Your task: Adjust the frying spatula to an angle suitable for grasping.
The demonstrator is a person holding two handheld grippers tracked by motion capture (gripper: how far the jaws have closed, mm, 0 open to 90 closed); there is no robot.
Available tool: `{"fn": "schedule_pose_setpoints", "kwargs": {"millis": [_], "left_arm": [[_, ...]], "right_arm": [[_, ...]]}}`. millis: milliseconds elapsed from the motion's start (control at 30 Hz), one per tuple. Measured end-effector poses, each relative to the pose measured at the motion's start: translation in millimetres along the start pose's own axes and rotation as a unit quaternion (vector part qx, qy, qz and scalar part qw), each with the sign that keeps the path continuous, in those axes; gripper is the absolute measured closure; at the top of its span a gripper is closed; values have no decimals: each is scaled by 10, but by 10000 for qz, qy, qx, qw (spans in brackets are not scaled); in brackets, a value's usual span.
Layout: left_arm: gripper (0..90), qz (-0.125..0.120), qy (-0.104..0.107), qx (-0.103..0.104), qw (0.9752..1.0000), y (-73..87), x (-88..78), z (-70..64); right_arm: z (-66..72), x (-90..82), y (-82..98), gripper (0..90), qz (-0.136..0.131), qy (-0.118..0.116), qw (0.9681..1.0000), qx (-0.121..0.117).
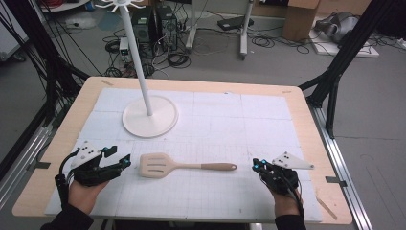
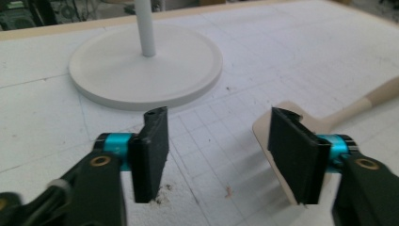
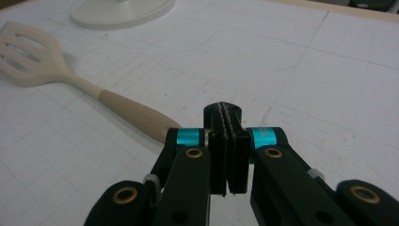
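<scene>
Right now we see the slotted spatula (image 1: 184, 166) lying flat on the desk (image 1: 306, 110) between our hands, its long axis crosswise: blade just beside the open, empty left tongs (image 1: 120, 156), handle end near the closed, empty right tongs (image 1: 259, 166).

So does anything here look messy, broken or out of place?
Nothing much. The slotted spatula lies flat and whole on the white mat, between the two grippers, and the hook stand is upright. The one blemish is a few dark crumbs on the mat by the left gripper's fingers.
</scene>
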State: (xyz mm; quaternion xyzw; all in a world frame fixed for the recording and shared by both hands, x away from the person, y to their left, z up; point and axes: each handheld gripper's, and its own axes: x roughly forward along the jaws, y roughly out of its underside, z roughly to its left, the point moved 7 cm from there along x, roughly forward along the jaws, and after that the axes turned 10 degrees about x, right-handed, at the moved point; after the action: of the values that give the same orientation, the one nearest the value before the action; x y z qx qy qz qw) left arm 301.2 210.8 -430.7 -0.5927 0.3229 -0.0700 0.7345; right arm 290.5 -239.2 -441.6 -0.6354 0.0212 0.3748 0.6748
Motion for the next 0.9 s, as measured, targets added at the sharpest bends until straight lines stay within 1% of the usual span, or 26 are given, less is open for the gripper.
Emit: {"fn": "schedule_pose_setpoints", "kwargs": {"millis": [33, 67, 100, 133, 200, 233, 267, 300, 333, 367, 400, 433, 467, 500, 533, 567, 633, 667, 733, 800, 900], "left_arm": [[351, -38, -29, -28, 10000, -4, -6, 9], [309, -75, -60, -87, 9999, -6, -12, 16], [309, -73, -65, -92, 9999, -3, -12, 18], [311, -43, -50, -74, 10000, 5, -9, 19], [323, -2, 75, -92, 9999, 24, 4, 1], [367, 43, 180, -80, 9998, 37, 14, -14], [455, 116, 329, -51, 9994, 55, 26, -41], [571, 175, 385, 3, 9991, 68, 36, -51], [630, 254, 460, 56, 9986, 85, 53, -69], [757, 388, 556, 153, 9976, 117, 91, -102], [792, 388, 556, 153, 9976, 117, 91, -102], [792, 432, 583, 189, 9972, 127, 111, -120], [865, 422, 605, 212, 9970, 123, 120, -141], [865, 404, 625, 255, 9969, 115, 120, -156], [887, 316, 699, 303, 9966, 84, 126, -205], [887, 304, 731, 362, 9962, 75, 127, -221], [891, 261, 906, 479, 9944, 47, 148, -311], [892, 246, 952, 541, 9937, 40, 161, -343], [891, 302, 1087, 677, 9913, 43, 219, -441], [890, 436, 1106, 781, 9898, 75, 275, -481], [889, 613, 1126, 882, 9878, 124, 337, -504]], "right_arm": [[0, 0, 0, 892, 0, 0, 10000, 0], [13, 94, 21, 892, 177, -36, 9998, 11], [13, 94, 21, 892, 177, -36, 9998, 11], [26, 130, 36, 892, 267, -33, 9996, 20], [71, 238, 80, 892, 516, -42, 9985, -149], [94, 270, 93, 892, 577, -71, 9981, -196], [123, 304, 115, 892, 660, -103, 9974, -276], [158, 341, 142, 892, 736, -162, 9967, -300], [177, 361, 160, 892, 803, -203, 9961, -295], [207, 410, 199, 892, 951, -295, 9944, -345], [207, 410, 199, 892, 951, -295, 9944, -345], [211, 423, 207, 892, 984, -283, 9941, -352], [213, 452, 213, 892, 1023, -259, 9936, -402], [213, 452, 213, 892, 1023, -259, 9936, -402], [211, 458, 197, 892, 986, -257, 9941, -364], [211, 458, 197, 892, 986, -257, 9941, -364], [202, 465, 185, 892, 931, -264, 9946, -372], [200, 464, 189, 892, 957, -256, 9945, -335], [197, 470, 188, 892, 952, -262, 9946, -322], [205, 479, 192, 892, 976, -282, 9943, -323], [212, 492, 199, 892, 1004, -285, 9939, -352]]}}
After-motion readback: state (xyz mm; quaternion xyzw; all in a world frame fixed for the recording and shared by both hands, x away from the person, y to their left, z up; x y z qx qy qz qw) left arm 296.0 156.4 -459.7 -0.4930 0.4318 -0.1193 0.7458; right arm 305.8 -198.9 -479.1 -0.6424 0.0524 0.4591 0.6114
